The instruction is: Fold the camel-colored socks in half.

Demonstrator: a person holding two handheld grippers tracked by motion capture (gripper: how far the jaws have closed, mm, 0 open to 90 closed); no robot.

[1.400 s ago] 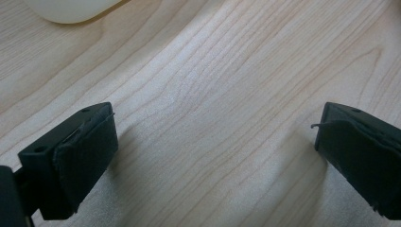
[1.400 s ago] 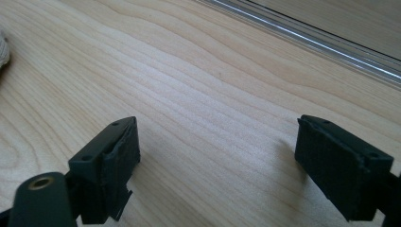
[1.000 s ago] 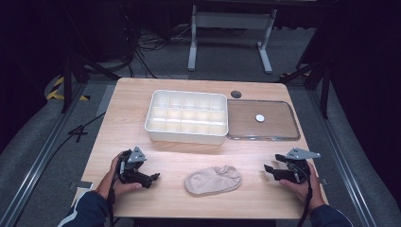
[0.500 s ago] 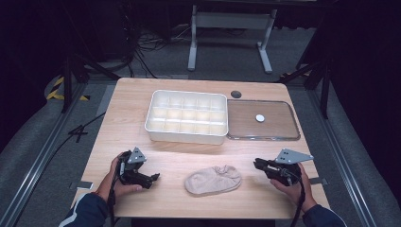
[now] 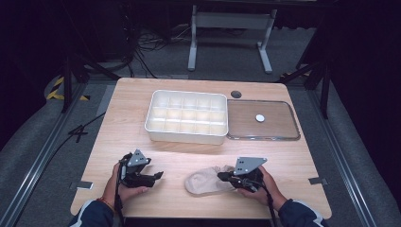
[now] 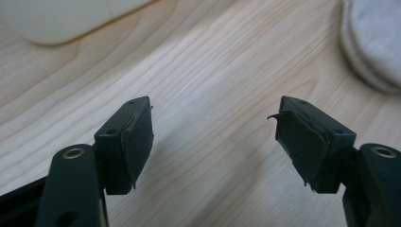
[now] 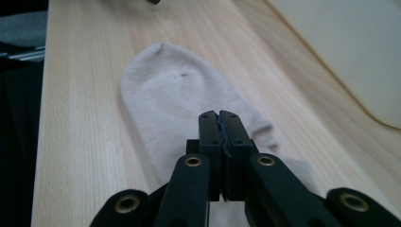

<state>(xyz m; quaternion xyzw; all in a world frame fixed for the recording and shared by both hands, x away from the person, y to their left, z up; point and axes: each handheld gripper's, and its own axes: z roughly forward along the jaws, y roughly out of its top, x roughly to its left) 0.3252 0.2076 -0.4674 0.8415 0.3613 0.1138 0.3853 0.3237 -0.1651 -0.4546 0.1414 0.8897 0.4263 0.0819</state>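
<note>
The right gripper (image 5: 222,177) has slid leftward onto the cuff end of the beige sock (image 5: 204,181) at the table's (image 5: 142,97) near edge, jaws pressed together, probably pinching it, while the left gripper (image 5: 158,175) waits open just beside.

No legible text — no labels anywhere

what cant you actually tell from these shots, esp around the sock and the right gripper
- Right gripper, right gripper view: its fingers are pressed together above the sock; whether cloth is pinched between them is hidden by the fingers themselves.
- High view: the same contact is too small, and partly covered by the grey plate.
- Left gripper view: the sock is cut off by the top right edge and blurred.
- Divided tray, high view: the compartments are too small to tell whether they hold anything.
</note>
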